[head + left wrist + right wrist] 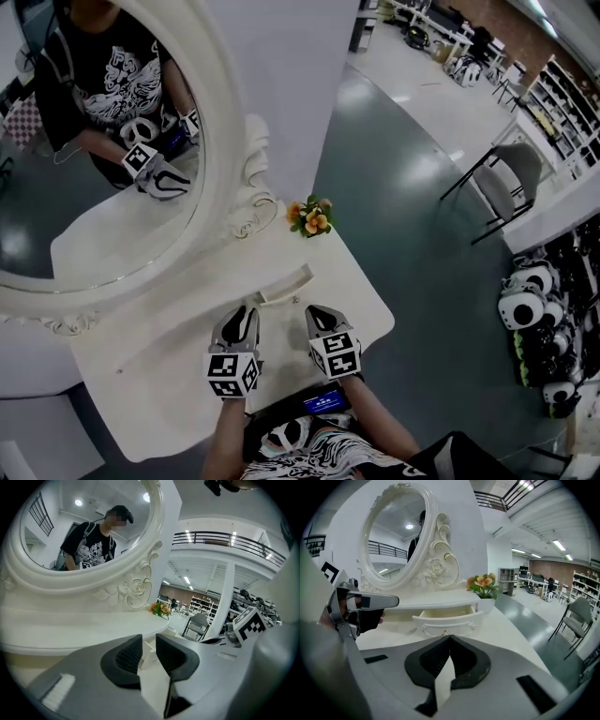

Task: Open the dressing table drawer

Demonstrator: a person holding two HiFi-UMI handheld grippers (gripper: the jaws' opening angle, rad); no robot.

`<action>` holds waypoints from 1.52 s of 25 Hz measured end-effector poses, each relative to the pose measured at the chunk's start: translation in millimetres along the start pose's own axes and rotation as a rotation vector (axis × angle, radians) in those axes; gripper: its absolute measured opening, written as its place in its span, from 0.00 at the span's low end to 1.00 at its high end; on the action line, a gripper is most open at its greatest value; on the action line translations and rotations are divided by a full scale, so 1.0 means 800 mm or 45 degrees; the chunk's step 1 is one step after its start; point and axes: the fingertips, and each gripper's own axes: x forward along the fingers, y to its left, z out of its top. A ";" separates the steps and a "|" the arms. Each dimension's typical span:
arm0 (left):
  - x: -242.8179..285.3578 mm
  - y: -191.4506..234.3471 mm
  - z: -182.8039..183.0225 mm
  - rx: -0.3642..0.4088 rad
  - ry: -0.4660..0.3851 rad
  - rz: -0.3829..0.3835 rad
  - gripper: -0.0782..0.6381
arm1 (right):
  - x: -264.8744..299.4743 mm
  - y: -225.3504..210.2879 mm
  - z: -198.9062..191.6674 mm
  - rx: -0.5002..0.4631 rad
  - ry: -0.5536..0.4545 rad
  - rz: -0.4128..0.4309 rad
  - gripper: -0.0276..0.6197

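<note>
occluded and cropped regions
mirror cut by the head view's left and top edges; drawer interior mostly unseen; its knob partly masked by the right gripper at its closed tips.

Small white drawer sits pulled partly out below the dressing table's mirror shelf

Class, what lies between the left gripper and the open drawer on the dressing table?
Only bare tabletop separates the left gripper from the drawer, as the head view shows.
</note>
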 end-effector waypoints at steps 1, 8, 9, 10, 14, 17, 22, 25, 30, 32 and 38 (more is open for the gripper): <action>-0.004 -0.003 0.004 0.009 -0.012 0.000 0.23 | -0.008 0.000 0.005 -0.001 -0.020 -0.006 0.05; -0.032 -0.023 0.031 0.070 -0.097 0.000 0.23 | -0.055 0.010 0.032 0.018 -0.158 -0.006 0.05; -0.036 -0.024 0.034 0.073 -0.109 0.001 0.23 | -0.059 0.012 0.034 0.010 -0.168 -0.006 0.05; -0.038 -0.026 0.036 0.072 -0.119 0.002 0.22 | -0.062 0.014 0.035 0.001 -0.171 -0.006 0.05; -0.045 -0.030 0.033 0.077 -0.125 0.003 0.22 | -0.069 0.021 0.034 -0.002 -0.168 -0.004 0.05; -0.048 -0.033 0.032 0.085 -0.127 0.003 0.22 | -0.074 0.023 0.034 -0.004 -0.177 -0.006 0.05; -0.055 -0.032 0.027 0.094 -0.121 0.010 0.21 | -0.077 0.029 0.029 -0.010 -0.173 0.014 0.05; -0.058 -0.032 0.025 0.094 -0.119 0.016 0.21 | -0.078 0.031 0.028 -0.016 -0.173 0.018 0.05; -0.058 -0.030 0.024 0.096 -0.114 0.026 0.21 | -0.079 0.033 0.027 -0.018 -0.171 0.024 0.05; -0.058 -0.031 0.022 0.096 -0.108 0.028 0.21 | -0.079 0.032 0.027 -0.007 -0.168 0.031 0.05; -0.057 -0.029 0.020 0.094 -0.108 0.030 0.21 | -0.077 0.030 0.024 0.016 -0.167 0.037 0.05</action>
